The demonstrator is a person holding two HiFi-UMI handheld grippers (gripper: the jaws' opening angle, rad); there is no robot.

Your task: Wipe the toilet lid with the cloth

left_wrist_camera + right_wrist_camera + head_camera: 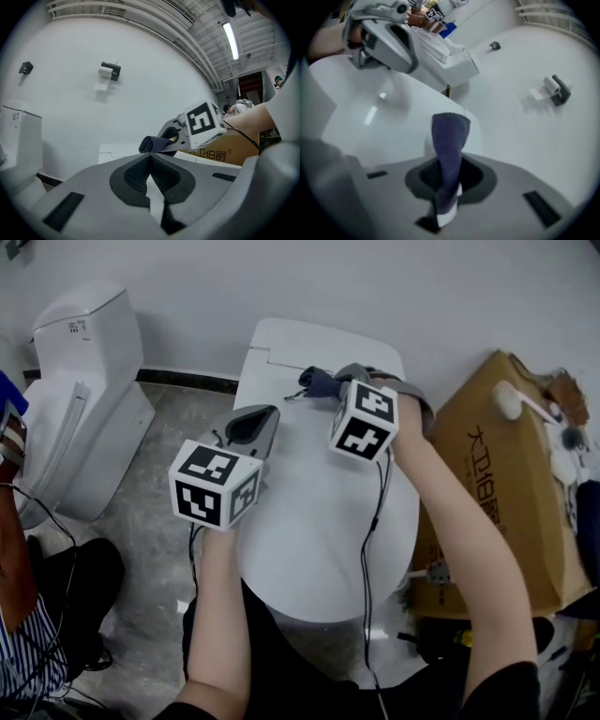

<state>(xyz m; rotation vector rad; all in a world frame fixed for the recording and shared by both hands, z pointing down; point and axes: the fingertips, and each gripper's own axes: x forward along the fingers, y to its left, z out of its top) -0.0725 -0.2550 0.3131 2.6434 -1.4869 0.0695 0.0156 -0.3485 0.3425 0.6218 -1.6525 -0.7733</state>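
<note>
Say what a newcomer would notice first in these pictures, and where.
The white lid fills the centre of the head view. At its far end the right gripper pinches a dark blue cloth. The left gripper, shut and empty, is at the lid's left edge.

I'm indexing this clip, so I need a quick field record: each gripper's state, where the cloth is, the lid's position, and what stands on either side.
toilet lid: white, down
left gripper: jaws together, nothing between them, over the lid's left part
right gripper: jaws shut on the cloth, near the lid's back end
cloth: dark blue, sticking out past the jaws
cloth touching lid: cannot tell
left of the lid: second toilet
right of the lid: cardboard box
</note>
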